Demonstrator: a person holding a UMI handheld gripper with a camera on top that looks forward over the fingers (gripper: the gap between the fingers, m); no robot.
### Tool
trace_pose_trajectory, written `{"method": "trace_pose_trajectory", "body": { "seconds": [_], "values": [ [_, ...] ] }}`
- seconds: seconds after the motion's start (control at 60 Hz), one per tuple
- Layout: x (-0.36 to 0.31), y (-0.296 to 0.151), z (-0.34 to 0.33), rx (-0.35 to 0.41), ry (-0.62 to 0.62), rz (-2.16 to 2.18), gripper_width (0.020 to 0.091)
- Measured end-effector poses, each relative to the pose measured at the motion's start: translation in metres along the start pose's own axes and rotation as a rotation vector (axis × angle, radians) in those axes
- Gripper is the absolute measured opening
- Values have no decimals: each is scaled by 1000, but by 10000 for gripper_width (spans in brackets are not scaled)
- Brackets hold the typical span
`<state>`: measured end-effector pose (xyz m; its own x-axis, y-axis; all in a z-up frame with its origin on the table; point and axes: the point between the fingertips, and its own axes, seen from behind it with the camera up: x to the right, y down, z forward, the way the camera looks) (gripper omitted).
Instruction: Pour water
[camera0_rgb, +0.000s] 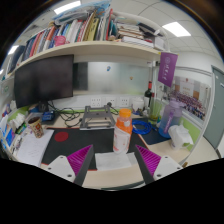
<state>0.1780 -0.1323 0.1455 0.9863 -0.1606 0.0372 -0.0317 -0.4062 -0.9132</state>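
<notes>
Magenta pads (80, 157) on gripper (113, 160); orange-capped bottle (123, 131); black monitor (44, 80); purple banner (167, 68).

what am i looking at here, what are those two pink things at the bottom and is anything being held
This single picture comes from a wide-angle camera riding on a hand-held two-finger gripper, looking forward along its fingers. The two pink shapes are the pads on the fingers' inner faces. They stand apart, so the gripper is open and holds nothing. Just ahead of the fingers, on a cluttered desk, stands a clear plastic bottle with an orange cap and orange label; nothing touches it. A dark monitor sits further back, and a shelf of books runs above. A pale cup-like thing may sit near the bottle, but I cannot tell.
</notes>
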Motion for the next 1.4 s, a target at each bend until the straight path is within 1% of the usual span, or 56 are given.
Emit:
{"method": "trace_pose_trajectory", "body": {
  "seconds": [0.15, 0.283, 0.433, 0.467, 0.55, 0.6, 0.633, 0.667, 0.75, 0.85, 0.867, 0.9, 1.05, 1.183, 1.317, 1.4],
  "values": [
    [40, -9, 76, 58, 0, -51, 845],
    [41, -10, 127, 62, -49, -18, 847],
    [30, -16, 160, 70, -108, -12, 842],
    [28, -16, 165, 75, -113, -15, 815],
    [22, -15, 176, 92, -137, -14, 667],
    [26, -18, 179, 117, -122, -21, 635],
    [29, -19, 182, 136, -112, -31, 586],
    [29, -21, 182, 154, -109, -32, 581],
    [28, -20, 182, 169, -108, -29, 534],
    [30, -23, 182, 193, -95, -20, 437],
    [31, -23, 182, 195, -93, -21, 433],
    [31, -23, 183, 197, -90, -22, 403],
    [28, -28, 187, 189, -51, -98, 402],
    [-2, -47, 181, 180, -13, -243, 402],
    [-61, -78, 177, 155, 0, -456, 400],
    [-119, -98, 174, 172, -41, -586, 402]
  ]
}}
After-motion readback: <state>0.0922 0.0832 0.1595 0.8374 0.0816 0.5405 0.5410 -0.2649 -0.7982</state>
